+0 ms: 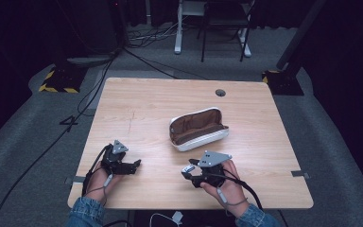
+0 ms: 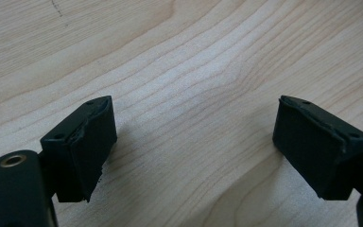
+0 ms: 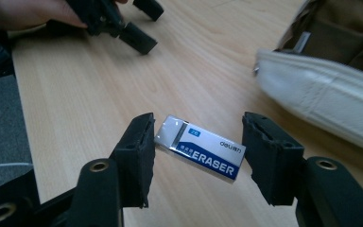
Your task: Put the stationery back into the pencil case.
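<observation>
A white and blue eraser (image 3: 201,151) marked ERASER spans the gap between my right gripper's (image 3: 196,158) jaws, both of which touch its ends. In the high view the right gripper (image 1: 188,171) is at the table's front centre with the eraser (image 1: 187,168) at its tip. An open white pencil case (image 1: 198,128) with a brown lining lies just beyond it, also seen as the white case (image 3: 321,94) at the right. My left gripper (image 1: 138,164) rests at the front left, open, its jaws (image 2: 194,146) wide apart over bare wood. The left gripper (image 3: 139,23) also appears far off.
The wooden table (image 1: 142,109) has a round cable hole (image 1: 220,92) near its far edge. Beyond the table are floor cables (image 1: 90,90), a chair (image 1: 224,23) and dark stands with yellow-black bases (image 1: 59,80).
</observation>
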Demonstrator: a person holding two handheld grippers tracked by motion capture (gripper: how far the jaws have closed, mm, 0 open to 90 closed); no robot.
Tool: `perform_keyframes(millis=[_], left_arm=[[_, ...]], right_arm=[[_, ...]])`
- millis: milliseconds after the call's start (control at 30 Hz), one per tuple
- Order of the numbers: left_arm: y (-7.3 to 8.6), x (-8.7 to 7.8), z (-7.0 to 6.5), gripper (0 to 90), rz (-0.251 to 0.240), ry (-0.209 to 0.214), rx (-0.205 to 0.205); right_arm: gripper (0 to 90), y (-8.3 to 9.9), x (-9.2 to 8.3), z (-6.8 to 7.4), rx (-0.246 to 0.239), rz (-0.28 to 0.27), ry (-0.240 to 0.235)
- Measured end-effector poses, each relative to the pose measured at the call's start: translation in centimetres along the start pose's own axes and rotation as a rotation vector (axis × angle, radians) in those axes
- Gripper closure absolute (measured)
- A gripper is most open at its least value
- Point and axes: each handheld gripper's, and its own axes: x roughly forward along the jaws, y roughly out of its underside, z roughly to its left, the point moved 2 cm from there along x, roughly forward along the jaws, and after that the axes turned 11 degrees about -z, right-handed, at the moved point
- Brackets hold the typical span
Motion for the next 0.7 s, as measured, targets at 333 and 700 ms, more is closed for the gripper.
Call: perform_keyframes(millis=[333,700], left_arm=[[0.0,0.0,0.0,14.6,0.0,0.0,0.0],[0.0,0.0,0.0,14.7,0.0,0.0,0.0]], right_arm=[[46.9,-2.3,-0.5,-2.2,0.029,-0.038,0.034],[46.8,-4.2,-0.9,-4.5,0.054,-0.069,0.088]])
